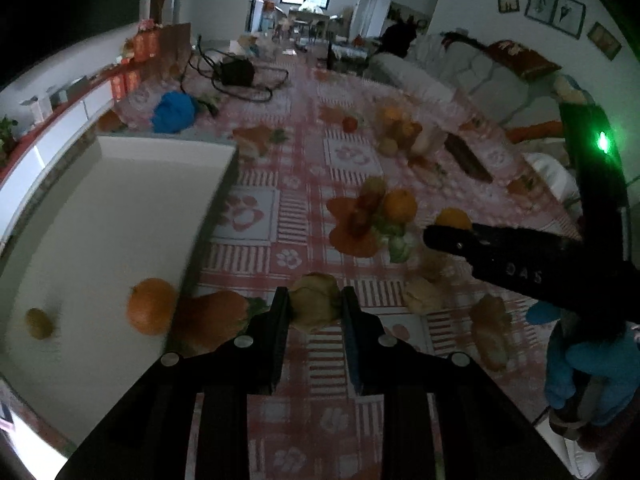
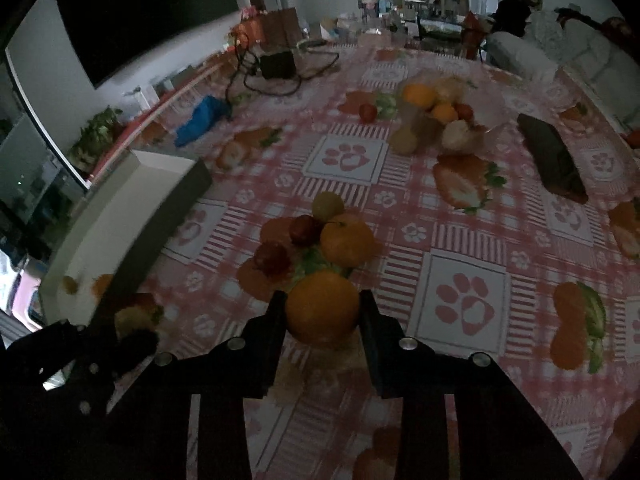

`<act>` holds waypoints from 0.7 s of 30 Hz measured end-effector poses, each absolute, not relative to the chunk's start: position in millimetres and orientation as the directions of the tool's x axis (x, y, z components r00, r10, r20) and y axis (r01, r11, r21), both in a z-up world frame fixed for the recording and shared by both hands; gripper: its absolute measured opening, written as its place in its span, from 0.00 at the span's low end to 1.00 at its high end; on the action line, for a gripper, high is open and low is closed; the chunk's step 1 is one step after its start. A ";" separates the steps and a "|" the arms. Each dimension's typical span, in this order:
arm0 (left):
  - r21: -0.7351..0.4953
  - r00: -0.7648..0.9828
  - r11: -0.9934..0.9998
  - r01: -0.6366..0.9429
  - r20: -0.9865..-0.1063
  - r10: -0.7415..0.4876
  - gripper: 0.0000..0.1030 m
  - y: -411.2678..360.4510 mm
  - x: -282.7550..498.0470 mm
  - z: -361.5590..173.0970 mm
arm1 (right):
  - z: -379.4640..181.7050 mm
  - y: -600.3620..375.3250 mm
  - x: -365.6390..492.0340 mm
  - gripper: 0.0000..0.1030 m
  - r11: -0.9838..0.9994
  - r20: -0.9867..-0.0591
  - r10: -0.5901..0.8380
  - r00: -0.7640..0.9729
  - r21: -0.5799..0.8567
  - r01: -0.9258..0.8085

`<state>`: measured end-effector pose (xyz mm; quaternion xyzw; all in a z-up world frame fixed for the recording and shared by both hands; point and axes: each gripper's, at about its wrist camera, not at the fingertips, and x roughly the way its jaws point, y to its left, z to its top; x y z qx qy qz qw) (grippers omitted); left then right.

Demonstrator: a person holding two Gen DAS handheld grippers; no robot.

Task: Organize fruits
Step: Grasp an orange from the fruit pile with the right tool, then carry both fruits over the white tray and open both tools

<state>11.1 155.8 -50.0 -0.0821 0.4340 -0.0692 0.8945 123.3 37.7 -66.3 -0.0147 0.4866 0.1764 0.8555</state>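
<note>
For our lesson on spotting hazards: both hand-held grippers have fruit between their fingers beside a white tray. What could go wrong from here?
1. The round orange sits at the very fingertips of the right hand-held gripper; it may slip out.
2. The left hand-held gripper pinches a lumpy yellowish fruit and may bruise it.
3. The white rectangular tray already holds fruit; a dropped one could roll.

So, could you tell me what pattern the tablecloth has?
Pink-and-white checks with paw prints on the tablecloth, clearest from the right wrist.
</note>
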 end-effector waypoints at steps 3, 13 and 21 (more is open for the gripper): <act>-0.204 0.631 0.978 0.041 -0.753 -0.184 0.27 162.8 1.8 -36.0 | -56.5 34.1 112.4 0.36 0.935 -0.829 0.307 0.468 0.170 -0.312; -0.091 0.681 0.995 -0.043 -0.732 -0.038 0.27 189.1 -30.2 -9.1 | -21.3 46.4 85.9 0.36 0.921 -0.799 0.342 0.495 0.181 -0.346; -0.058 0.669 0.990 -0.129 -0.742 0.043 0.27 226.7 -48.1 -14.4 | -4.2 78.4 71.8 0.36 0.897 -0.785 0.384 0.486 0.192 -0.399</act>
